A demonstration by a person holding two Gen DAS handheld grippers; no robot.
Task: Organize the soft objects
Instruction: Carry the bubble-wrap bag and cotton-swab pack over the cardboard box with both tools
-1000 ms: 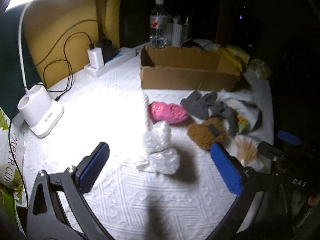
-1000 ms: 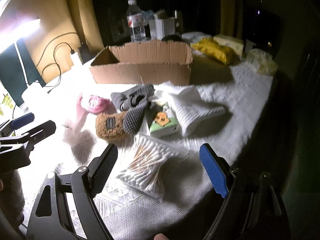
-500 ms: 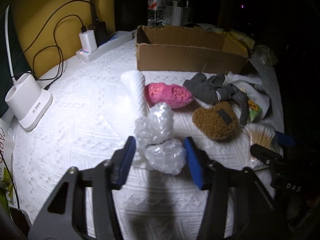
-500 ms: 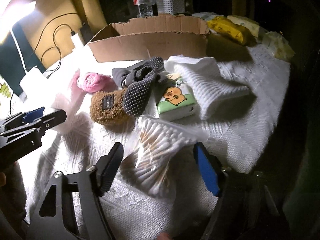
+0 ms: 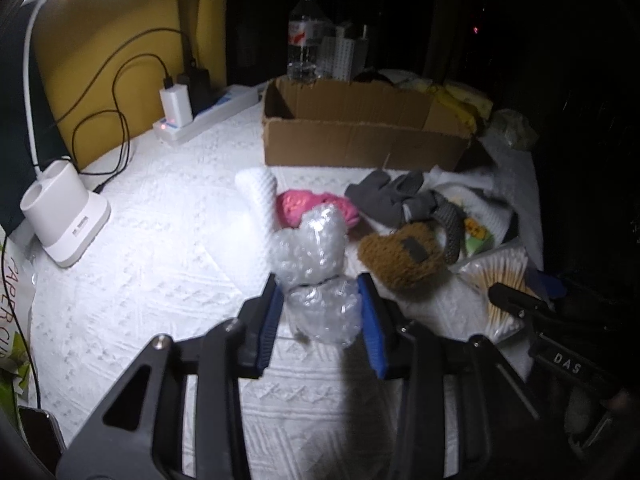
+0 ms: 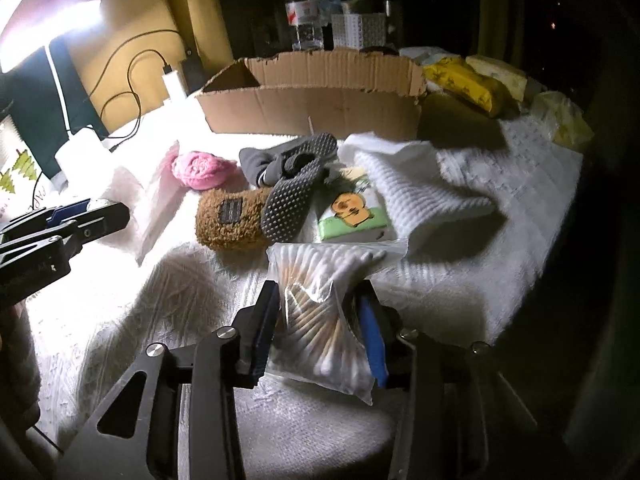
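My left gripper (image 5: 320, 316) is shut on a crumpled wad of bubble wrap (image 5: 316, 276) on the white cloth. My right gripper (image 6: 318, 328) is shut on a clear bag of cotton swabs (image 6: 320, 304). Beyond them lie a pink knit piece (image 5: 296, 204), a brown fuzzy sock (image 6: 232, 220), grey dotted socks (image 6: 292, 184), a tissue pack with a cartoon bear (image 6: 354, 214) and a white knit cloth (image 6: 416, 188). An open cardboard box (image 6: 316, 100) stands behind them. A white foam sleeve (image 5: 260, 204) lies beside the bubble wrap.
A white lamp base (image 5: 64, 216) stands at the left, with a power strip (image 5: 208, 112) and cables by the yellow wall. A water bottle (image 6: 303, 12) stands behind the box. Yellow packets (image 6: 468, 84) lie at the back right. The table edge drops off at the right.
Both grippers moved forward and closed: the left onto the bubble wrap, the right onto the cotton swab bag. Both were wide open a second ago.
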